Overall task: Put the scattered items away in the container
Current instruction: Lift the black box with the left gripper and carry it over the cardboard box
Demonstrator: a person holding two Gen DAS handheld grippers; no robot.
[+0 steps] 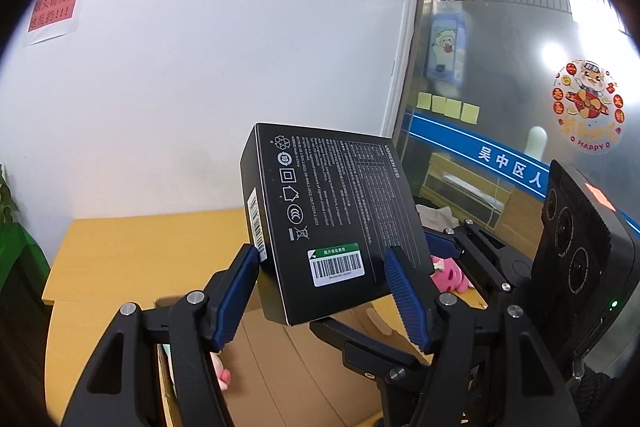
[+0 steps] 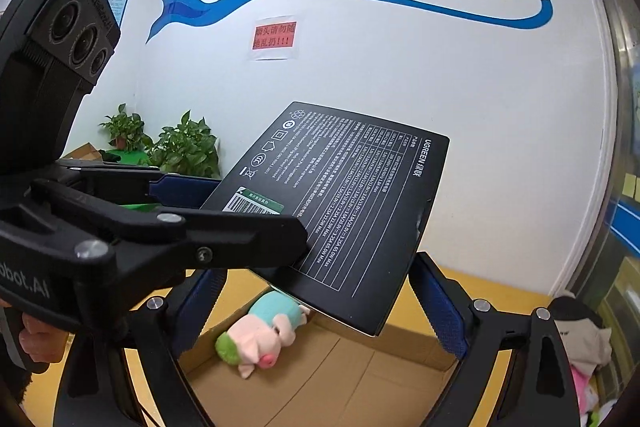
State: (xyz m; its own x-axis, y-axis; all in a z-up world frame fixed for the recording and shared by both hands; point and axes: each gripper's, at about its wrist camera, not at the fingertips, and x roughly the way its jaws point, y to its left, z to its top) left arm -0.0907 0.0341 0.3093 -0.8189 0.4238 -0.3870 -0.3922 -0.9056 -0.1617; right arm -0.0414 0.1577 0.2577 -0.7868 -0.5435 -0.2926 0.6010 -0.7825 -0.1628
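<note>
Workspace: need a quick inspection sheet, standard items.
Surface: yellow table, bare at the left.
Job's things: black box held tilted above open cardboard box; plush pig already inside.
Clutter: pink plush on the table past the carton; more soft items at right, unclear.
Grippers: left gripper jaws closed on the black box edges; right gripper jaws spread, gripping nothing.
Cables: nothing seen.
Surroundings: potted plants, red notice, glass door.
</note>
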